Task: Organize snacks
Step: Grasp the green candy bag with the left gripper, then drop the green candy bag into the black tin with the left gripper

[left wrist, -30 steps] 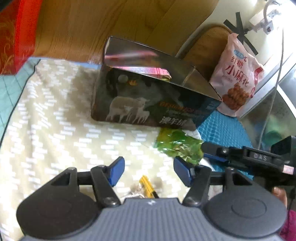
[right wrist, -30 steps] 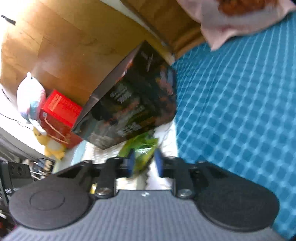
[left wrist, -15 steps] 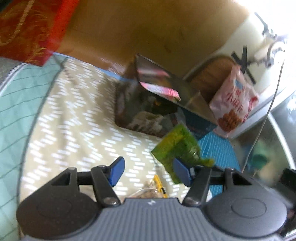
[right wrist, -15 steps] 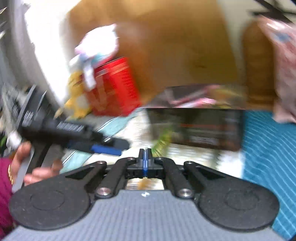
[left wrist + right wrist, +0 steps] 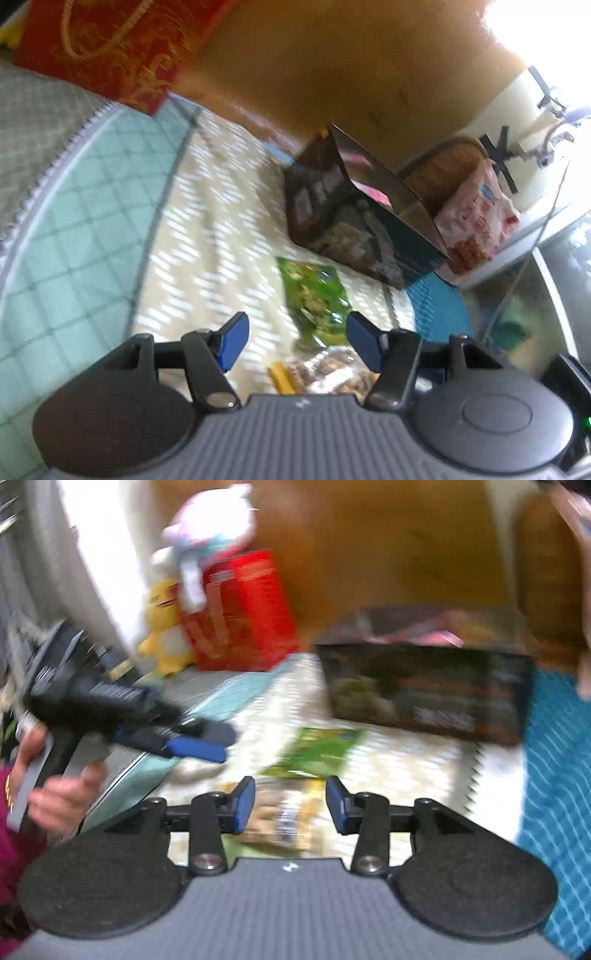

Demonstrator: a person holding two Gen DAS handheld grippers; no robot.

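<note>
With the jaws of both the left gripper (image 5: pixel 293 341) and right gripper (image 5: pixel 290 805) spread wide and empty, the green snack packet (image 5: pixel 314 295) lies on the patterned cloth (image 5: pixel 207 258) just short of the open dark box (image 5: pixel 354 229), so a hasty pinch may crumple it or snag the peanut packet (image 5: pixel 284 812) beside it.

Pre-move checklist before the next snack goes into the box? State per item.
1. Right gripper open: ok, jaws apart, nothing between them.
2. Left gripper open: ok, empty.
3. Green packet free to pick: ok, lying flat on the patterned cloth, apart from the box.
4. Clear nut packet within reach: ok, just ahead of the right fingers, partly under the green packet's near end.
5. Dark box open on top: ok, pink packets show inside; remaining room cannot tell.
6. Grippers apart from each other: ok in the right wrist view, though motion blur limits certainty.
</note>
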